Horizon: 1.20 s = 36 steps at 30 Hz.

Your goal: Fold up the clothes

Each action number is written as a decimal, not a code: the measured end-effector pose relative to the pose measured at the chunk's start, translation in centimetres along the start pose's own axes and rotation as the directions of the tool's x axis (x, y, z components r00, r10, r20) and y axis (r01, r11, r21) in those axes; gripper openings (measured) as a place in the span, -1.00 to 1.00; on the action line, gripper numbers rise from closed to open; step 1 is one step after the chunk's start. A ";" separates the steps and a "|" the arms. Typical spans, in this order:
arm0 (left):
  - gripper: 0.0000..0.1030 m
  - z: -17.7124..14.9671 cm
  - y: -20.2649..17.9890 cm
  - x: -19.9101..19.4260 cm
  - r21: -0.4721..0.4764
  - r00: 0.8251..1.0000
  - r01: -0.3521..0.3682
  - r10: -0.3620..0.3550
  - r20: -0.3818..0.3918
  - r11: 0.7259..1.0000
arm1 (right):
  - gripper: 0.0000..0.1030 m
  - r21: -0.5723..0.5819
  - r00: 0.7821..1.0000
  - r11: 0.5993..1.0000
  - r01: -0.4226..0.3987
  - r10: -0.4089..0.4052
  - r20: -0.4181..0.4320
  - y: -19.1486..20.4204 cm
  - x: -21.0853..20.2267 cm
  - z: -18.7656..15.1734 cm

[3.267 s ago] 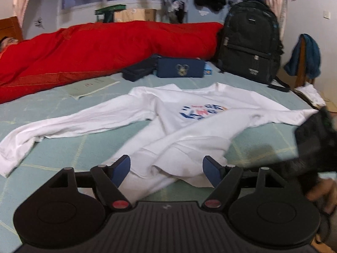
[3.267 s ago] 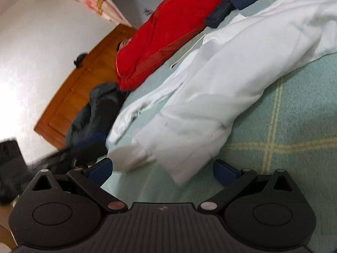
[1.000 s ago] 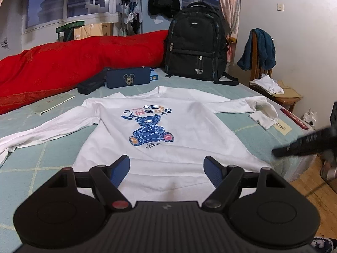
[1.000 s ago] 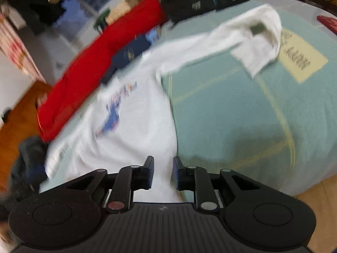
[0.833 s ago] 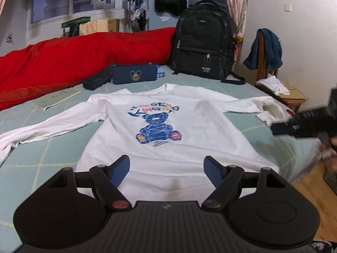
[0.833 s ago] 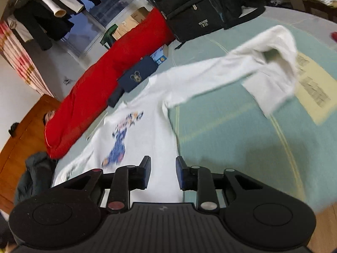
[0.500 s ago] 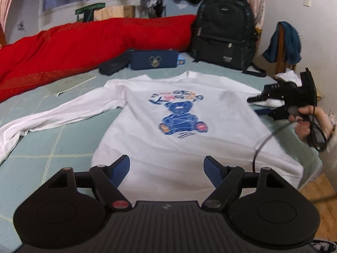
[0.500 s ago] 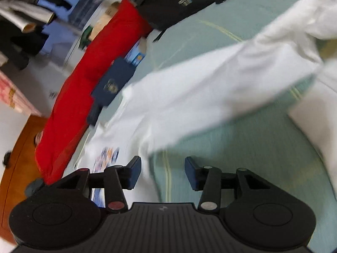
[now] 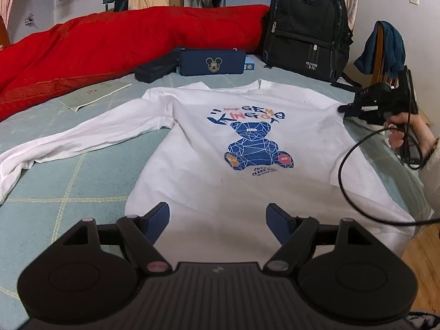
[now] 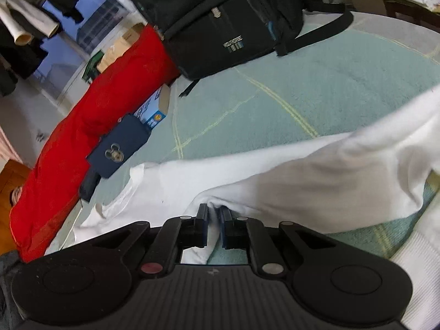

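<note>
A white long-sleeved sweatshirt [image 9: 220,148] with a blue bear print lies flat, face up, on the green bed [image 9: 82,181]. Its left sleeve [image 9: 82,134] stretches out to the left. My left gripper [image 9: 217,220] is open and empty just above the hem. My right gripper [image 10: 214,220] is shut on the sweatshirt [image 10: 316,176] where the right sleeve meets the body. In the left wrist view the right gripper [image 9: 346,108] sits at the shirt's right shoulder, held by a hand.
A red quilt [image 9: 110,44] runs along the far side. A black backpack [image 9: 305,27], a navy Mickey pouch [image 9: 211,62], a black case [image 9: 156,67] and a booklet [image 9: 93,95] lie beyond the shirt. A chair with clothes [image 9: 385,52] stands right. The bed edge and wooden floor [image 9: 423,253] are at right.
My right gripper has moved in to the shirt's right shoulder and closed on the fabric. My left gripper has stayed open near the hem, shifting slightly.
</note>
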<state>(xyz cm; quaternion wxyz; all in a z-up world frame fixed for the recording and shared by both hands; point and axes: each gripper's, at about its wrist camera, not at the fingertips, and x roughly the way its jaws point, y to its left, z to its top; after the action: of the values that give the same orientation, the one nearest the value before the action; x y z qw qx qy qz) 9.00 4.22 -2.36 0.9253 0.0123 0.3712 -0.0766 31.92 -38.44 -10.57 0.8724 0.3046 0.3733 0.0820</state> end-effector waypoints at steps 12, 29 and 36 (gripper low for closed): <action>0.51 -3.5 3.8 -3.4 0.024 0.993 -0.085 0.086 -0.075 0.996 | -0.04 -0.466 0.983 0.865 -0.183 0.146 -0.115 8.9 -10.0 -8.2; 0.55 -7.5 9.8 -10.3 -0.139 0.992 -0.124 0.127 0.009 0.982 | 0.05 -0.846 0.870 0.204 -0.492 0.137 -0.473 28.6 -6.6 -33.9; 0.56 -7.9 10.4 -10.4 -0.159 0.995 -0.079 0.088 0.050 0.984 | 0.05 -0.882 0.916 0.247 -0.400 0.089 -0.391 29.3 -4.3 -36.5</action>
<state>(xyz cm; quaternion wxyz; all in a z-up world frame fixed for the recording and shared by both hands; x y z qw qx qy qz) -2.25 16.47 -1.33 0.9359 -0.0471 0.3490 -0.0086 5.72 0.59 -10.14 0.7983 -0.2322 0.3084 0.4623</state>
